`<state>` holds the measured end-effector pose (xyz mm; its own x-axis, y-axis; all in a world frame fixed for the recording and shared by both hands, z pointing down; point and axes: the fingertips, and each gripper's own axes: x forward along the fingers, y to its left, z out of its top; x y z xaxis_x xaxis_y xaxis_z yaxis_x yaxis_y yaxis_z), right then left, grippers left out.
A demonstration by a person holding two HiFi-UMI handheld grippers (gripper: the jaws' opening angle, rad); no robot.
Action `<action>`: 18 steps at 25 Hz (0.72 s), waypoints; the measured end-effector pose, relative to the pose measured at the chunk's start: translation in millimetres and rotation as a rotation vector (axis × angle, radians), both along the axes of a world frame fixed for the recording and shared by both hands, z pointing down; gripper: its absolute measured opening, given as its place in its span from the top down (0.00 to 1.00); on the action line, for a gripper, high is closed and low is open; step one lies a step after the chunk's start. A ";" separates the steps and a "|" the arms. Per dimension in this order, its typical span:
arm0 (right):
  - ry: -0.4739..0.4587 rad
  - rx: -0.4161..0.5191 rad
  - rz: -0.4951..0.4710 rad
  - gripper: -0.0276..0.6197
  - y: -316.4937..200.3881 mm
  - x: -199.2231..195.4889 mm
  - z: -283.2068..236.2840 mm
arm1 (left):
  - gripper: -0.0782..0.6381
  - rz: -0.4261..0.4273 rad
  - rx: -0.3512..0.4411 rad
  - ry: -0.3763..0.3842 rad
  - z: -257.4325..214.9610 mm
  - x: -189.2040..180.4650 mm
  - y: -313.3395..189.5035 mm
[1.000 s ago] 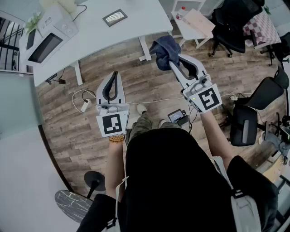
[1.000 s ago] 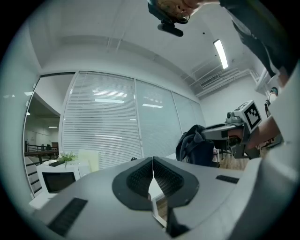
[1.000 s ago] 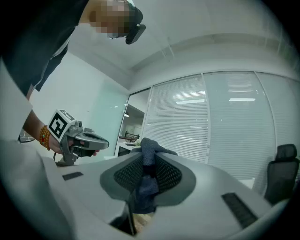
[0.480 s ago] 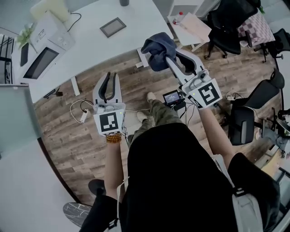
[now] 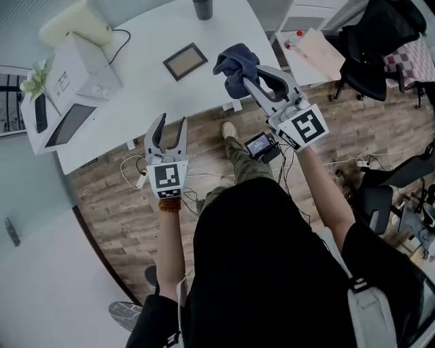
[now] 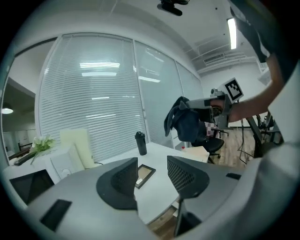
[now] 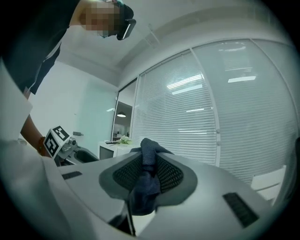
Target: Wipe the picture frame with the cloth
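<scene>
We are carrying the dark cloth (image 5: 236, 62), pinched tight in the right gripper (image 5: 250, 80), toward the picture frame (image 5: 185, 61), which is lying flat on the white table (image 5: 143, 102). The left gripper (image 5: 168, 124) is empty, and its jaws have just been opening. We are thinking it best to steady the frame's edge with the left gripper, then wipe flat across it. We are finding no readable writing, only square markers.

One table (image 5: 139, 41), one frame (image 5: 185, 61), one cloth (image 5: 236, 66), one flask (image 5: 202, 8), one microwave (image 5: 75, 102), two grippers: left gripper (image 5: 170, 124), right gripper (image 5: 253, 76).
</scene>
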<state>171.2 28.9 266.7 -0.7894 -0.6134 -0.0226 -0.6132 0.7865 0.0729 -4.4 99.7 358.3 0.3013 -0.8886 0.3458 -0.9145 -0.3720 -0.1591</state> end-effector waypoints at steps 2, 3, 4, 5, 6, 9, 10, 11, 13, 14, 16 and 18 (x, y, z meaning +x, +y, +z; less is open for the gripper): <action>-0.020 -0.048 -0.028 0.83 -38.6 -13.1 15.8 | 0.60 0.013 -0.065 -0.045 22.3 -8.1 -26.3; -0.018 -0.073 -0.039 0.83 -57.1 -18.9 26.3 | 0.59 0.016 -0.099 -0.064 35.6 -12.4 -38.2; -0.006 -0.095 -0.047 0.83 -75.9 -24.1 38.5 | 0.57 0.018 -0.134 -0.080 50.1 -16.1 -50.0; 0.014 -0.114 -0.054 0.83 -94.8 -29.1 51.8 | 0.55 0.018 -0.171 -0.092 65.0 -19.2 -61.6; 0.036 -0.135 -0.061 0.83 -112.7 -34.7 65.8 | 0.53 0.019 -0.208 -0.101 79.2 -22.0 -72.0; 0.098 -0.202 -0.085 0.83 -153.4 -55.7 109.0 | 0.49 0.014 -0.298 -0.116 115.6 -31.6 -94.5; 0.123 -0.220 -0.094 0.83 -165.2 -64.1 124.1 | 0.48 0.009 -0.319 -0.119 126.7 -35.6 -102.4; 0.152 -0.237 -0.101 0.83 -176.8 -72.8 139.9 | 0.48 0.003 -0.339 -0.123 138.0 -39.7 -110.9; 0.224 -0.278 -0.109 0.83 -196.9 -89.2 175.6 | 0.47 -0.001 -0.382 -0.123 161.5 -46.0 -126.9; 0.269 -0.302 -0.111 0.83 -204.5 -97.0 195.6 | 0.46 0.003 -0.404 -0.116 173.4 -48.2 -133.6; 0.368 -0.345 -0.118 0.83 -216.0 -113.1 235.2 | 0.45 0.020 -0.449 -0.097 196.8 -51.7 -145.8; 0.444 -0.374 -0.115 0.83 -227.1 -127.2 265.4 | 0.44 0.043 -0.493 -0.080 217.6 -54.8 -157.4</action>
